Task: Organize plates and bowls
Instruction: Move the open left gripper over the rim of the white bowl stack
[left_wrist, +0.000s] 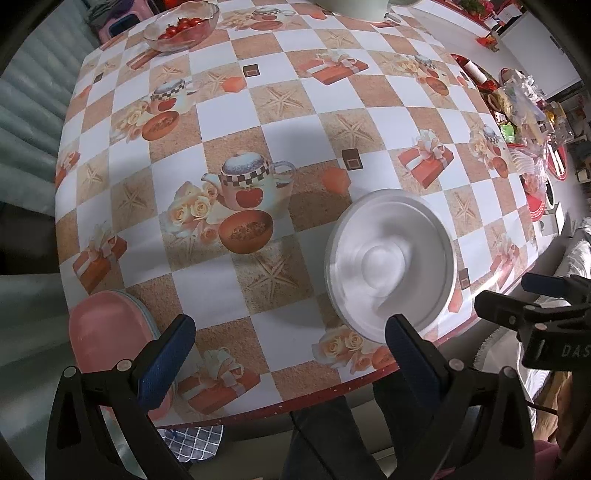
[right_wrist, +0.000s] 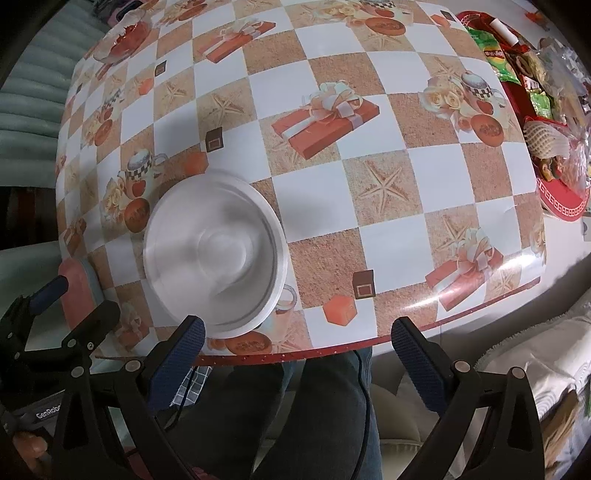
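Glossy printed tablecloth (right_wrist: 384, 236), smooth matt white bowl (right_wrist: 216, 254), clear glass bowl (left_wrist: 181, 26), matt pink plate (left_wrist: 107, 332)

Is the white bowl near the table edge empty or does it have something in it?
Empty. The white bowl sits upright, and both views show only its bare white inside, though slightly blurred.

Item count, as seen from beside the worktop (left_wrist: 236, 122):

- White bowl (left_wrist: 389, 264): one, blurred in both views.
- Pink plate (left_wrist: 107, 328): one on top of a stack at the worktop's near left edge; a grey-blue rim shows beneath it, so at least two plates. Exact stack count cannot be told.
- Glass bowl (left_wrist: 181, 26) holding tomatoes: one, at the far side.
- Red tray (right_wrist: 561, 199) of packets: one, far right.
- Grippers: two, each with two blue-padded fingers (left_wrist: 166, 365).
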